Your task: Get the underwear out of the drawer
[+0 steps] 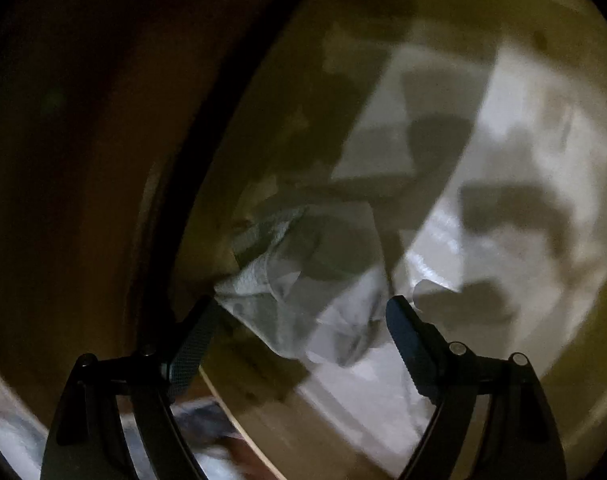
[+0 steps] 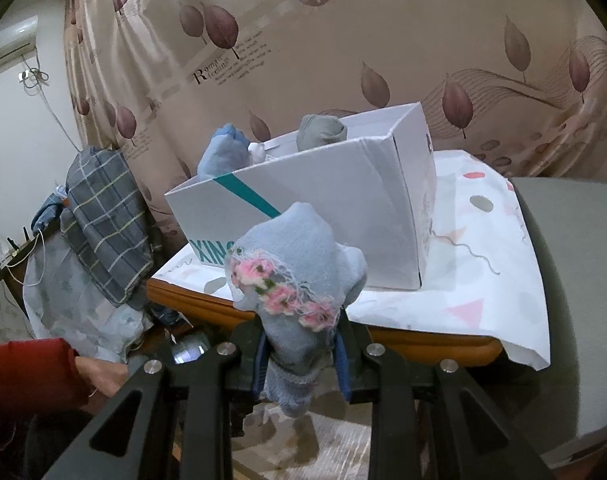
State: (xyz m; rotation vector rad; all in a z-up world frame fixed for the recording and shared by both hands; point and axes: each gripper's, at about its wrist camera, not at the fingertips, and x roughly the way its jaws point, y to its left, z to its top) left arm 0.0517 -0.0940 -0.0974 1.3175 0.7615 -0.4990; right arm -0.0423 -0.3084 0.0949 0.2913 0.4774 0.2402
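The left gripper (image 1: pixel 303 320) stood with its fingers wide over the dim drawer (image 1: pixel 263 140). Between and just beyond those fingers lay one pale crumpled cloth (image 1: pixel 287 288), untouched by either pad; more pale lining lay beyond the right finger.

The right gripper (image 2: pixel 301 356) had its fingers narrow, clamped on one light-blue underwear (image 2: pixel 299 264) trimmed with pink flowers. Beyond these fingers a white box (image 2: pixel 335 200) sat on the cloth-covered desk (image 2: pixel 483 280), holding two rolled pieces, one blue (image 2: pixel 223 156) and one grey (image 2: pixel 321 132).
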